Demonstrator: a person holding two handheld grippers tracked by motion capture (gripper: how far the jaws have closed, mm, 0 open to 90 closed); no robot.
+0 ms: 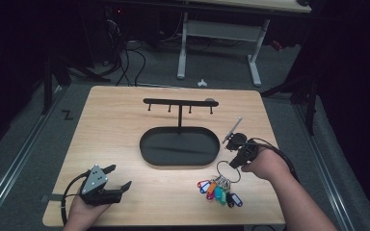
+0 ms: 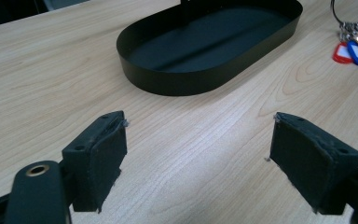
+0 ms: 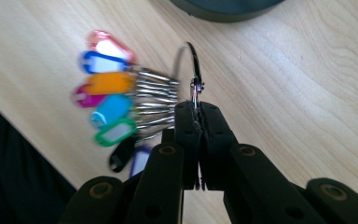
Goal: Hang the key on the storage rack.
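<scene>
A large metal key ring (image 1: 228, 172) carries several coloured key tags (image 1: 219, 191) that lie fanned out on the wooden table (image 1: 120, 130), right of centre near the front. My right gripper (image 1: 236, 162) is shut on the key ring (image 3: 192, 70), pinching its clasp, with the key tags (image 3: 109, 107) hanging off to the left in the right gripper view. A black oval tray (image 1: 179, 146) with an upright hook rack (image 1: 179, 103) stands mid-table. My left gripper (image 1: 117, 176) rests open at the front left, its pads (image 2: 103, 156) wide apart over bare wood, facing the tray (image 2: 209, 42).
A white table frame (image 1: 219, 45) and cables (image 1: 125, 57) sit on the floor beyond the far edge. Floor rails (image 1: 19, 154) run along the left side. Bare wood lies between the left gripper and the tray.
</scene>
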